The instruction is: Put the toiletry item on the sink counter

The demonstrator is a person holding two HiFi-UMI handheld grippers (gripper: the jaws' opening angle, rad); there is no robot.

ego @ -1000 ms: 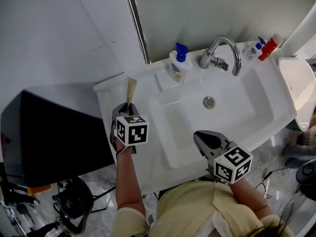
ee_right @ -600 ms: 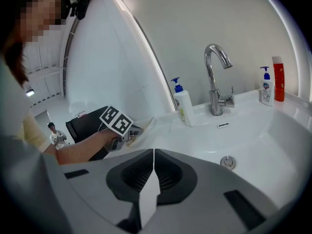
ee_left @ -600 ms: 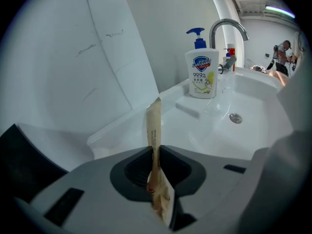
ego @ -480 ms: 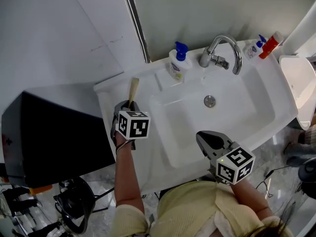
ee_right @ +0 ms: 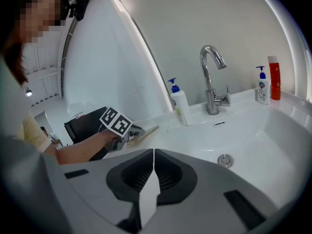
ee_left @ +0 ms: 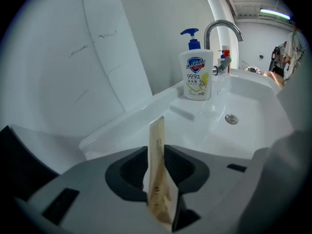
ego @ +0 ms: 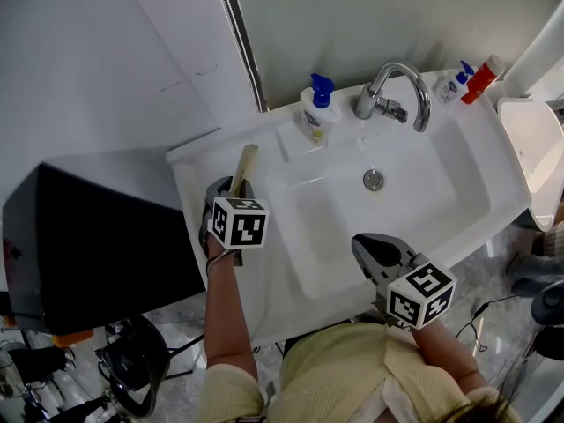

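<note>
My left gripper (ego: 229,189) (ee_left: 157,165) is shut on a flat tan sachet (ego: 243,165) (ee_left: 158,174), the toiletry item, which sticks out ahead of the jaws. It hangs low over the left part of the white sink counter (ego: 198,174) (ee_left: 122,135); whether it touches I cannot tell. In the right gripper view the sachet (ee_right: 145,130) shows beside the left hand. My right gripper (ego: 374,252) (ee_right: 153,165) is shut with nothing in it, near the basin's front edge.
A soap pump bottle (ego: 316,113) (ee_left: 196,72) (ee_right: 179,104) stands by the chrome tap (ego: 395,91) (ee_right: 210,79). Two small bottles (ego: 471,82) (ee_right: 268,84) stand at the counter's right corner. A black box (ego: 88,236) sits left of the sink. The drain (ego: 374,180) lies mid-basin.
The sachet's tip has swung to the right and tilted lower toward the counter. The left gripper shifted slightly; the right gripper barely moved.
</note>
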